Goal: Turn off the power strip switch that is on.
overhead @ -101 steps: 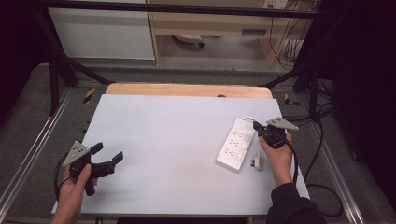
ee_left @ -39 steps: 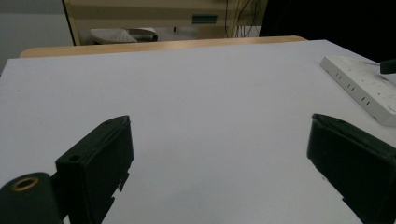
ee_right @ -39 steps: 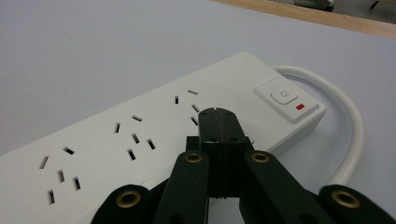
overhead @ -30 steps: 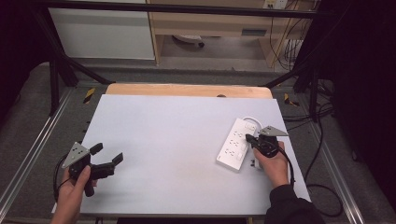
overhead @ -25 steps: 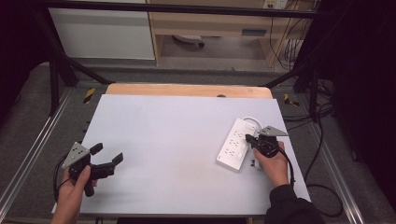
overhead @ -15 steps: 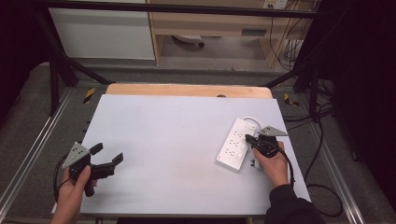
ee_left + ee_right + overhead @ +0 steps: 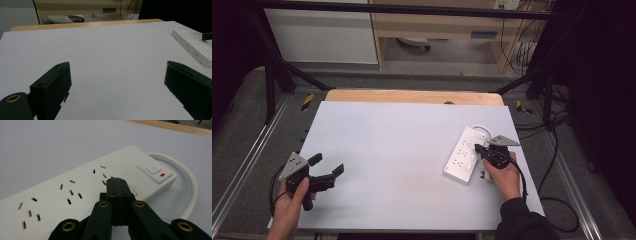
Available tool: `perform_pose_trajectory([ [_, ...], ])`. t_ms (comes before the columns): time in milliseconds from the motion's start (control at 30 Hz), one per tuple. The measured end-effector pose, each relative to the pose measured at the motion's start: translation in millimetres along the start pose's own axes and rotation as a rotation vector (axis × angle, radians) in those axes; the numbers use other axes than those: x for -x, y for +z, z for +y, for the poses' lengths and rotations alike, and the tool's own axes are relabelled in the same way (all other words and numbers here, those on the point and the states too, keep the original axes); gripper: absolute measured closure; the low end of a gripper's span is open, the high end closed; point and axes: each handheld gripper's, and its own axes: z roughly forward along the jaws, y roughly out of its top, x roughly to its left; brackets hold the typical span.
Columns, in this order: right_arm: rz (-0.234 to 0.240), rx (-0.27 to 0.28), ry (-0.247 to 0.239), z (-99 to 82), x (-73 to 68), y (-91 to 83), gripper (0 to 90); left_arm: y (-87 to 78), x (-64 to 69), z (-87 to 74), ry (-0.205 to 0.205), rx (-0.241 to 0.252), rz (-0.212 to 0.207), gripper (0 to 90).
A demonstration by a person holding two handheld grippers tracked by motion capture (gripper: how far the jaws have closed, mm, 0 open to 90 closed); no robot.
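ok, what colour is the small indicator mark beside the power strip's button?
Red, on the white power strip; clearest in the right gripper view.

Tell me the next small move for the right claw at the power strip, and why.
Probably ease the shut right claw forward to the power button: its tips sit over the power strip, short of that switch, with nothing between them.
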Motion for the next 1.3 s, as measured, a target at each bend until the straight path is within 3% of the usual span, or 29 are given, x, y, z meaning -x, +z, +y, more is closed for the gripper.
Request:
perform_pose_trajectory([
  [1300, 0.006, 0.016, 0.013, -1.8, -0.3, 2.5, 90.0, -0.1, 0.1, 0.0, 0.002, -0.001, 0.001, 7.0],
])
